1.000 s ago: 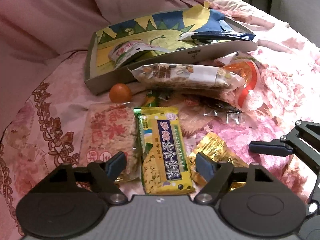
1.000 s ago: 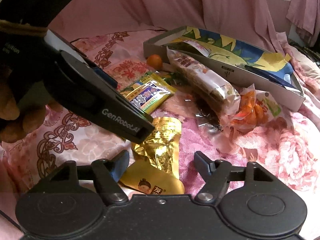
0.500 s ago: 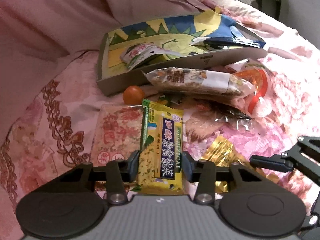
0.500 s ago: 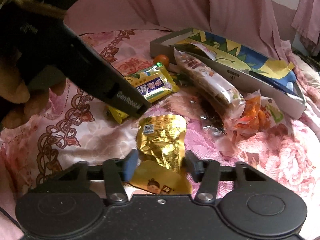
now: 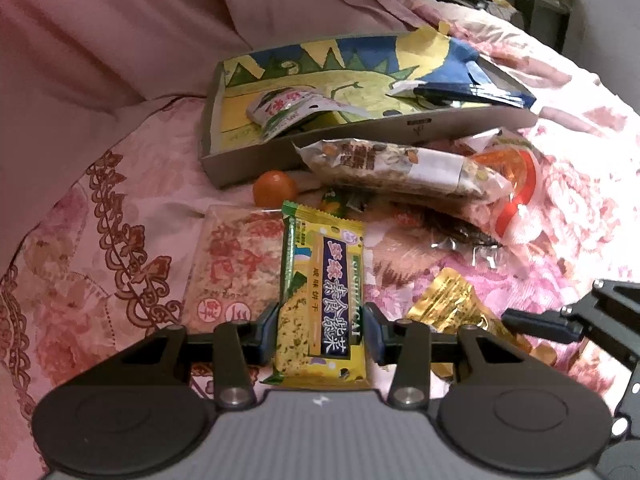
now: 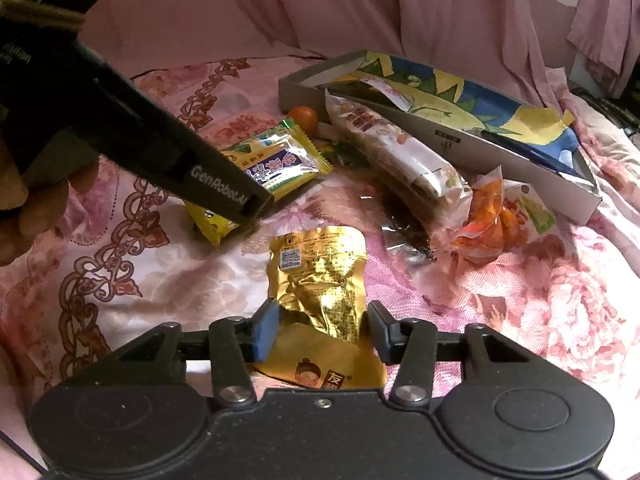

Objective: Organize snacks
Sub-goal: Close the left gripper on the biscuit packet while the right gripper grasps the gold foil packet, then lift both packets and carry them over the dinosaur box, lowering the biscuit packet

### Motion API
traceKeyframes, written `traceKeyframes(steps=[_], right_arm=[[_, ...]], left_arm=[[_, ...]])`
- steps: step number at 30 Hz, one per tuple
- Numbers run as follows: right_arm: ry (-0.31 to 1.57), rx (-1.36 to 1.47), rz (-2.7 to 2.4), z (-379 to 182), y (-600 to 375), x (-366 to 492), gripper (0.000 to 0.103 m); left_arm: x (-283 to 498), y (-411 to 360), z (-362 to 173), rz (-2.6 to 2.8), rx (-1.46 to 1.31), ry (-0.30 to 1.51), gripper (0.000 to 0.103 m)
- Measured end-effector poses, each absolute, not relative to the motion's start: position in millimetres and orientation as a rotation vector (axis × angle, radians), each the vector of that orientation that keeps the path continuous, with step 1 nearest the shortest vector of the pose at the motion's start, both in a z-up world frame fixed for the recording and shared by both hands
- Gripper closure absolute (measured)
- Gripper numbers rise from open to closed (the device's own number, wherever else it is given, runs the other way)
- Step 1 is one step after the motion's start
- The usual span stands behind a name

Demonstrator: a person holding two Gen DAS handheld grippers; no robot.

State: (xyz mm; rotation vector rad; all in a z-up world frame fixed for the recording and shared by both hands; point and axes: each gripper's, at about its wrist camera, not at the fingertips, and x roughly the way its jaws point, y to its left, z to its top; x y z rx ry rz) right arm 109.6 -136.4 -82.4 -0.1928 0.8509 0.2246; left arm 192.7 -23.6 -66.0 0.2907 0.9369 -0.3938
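My left gripper is shut on a yellow-green cracker packet and holds it just above the pink bedspread; the packet also shows in the right wrist view under the left gripper's body. My right gripper is shut on a crumpled gold foil pouch, whose lower end lies between the pads. The same pouch shows in the left wrist view. A grey tray box with a yellow-blue lining stands behind, holding a white-green sachet.
Loose snacks lie in front of the box: a long nut bar, an orange-red packet, a clear rice-crisp pack, a small orange fruit. Pink draped fabric rises behind.
Both grippers closed: the left on the cracker packet, the right on the gold pouch. The left gripper has lifted the packet slightly and drawn nearer the box.
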Motion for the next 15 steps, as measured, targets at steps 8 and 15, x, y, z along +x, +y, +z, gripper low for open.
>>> traceKeyframes(steps=[8,15], right_arm=[[0.767,-0.389,0.231,-81.3,-117.8,97.7,0.058],[0.647,-0.529,0.212,-74.7,-108.7,86.2,0.059]], left_arm=[[189.7,-20.0,-60.2,-0.388,0.246,0.924,0.056],[183.9,-12.7,-43.9,-0.364,0.2,0.865,0.056]])
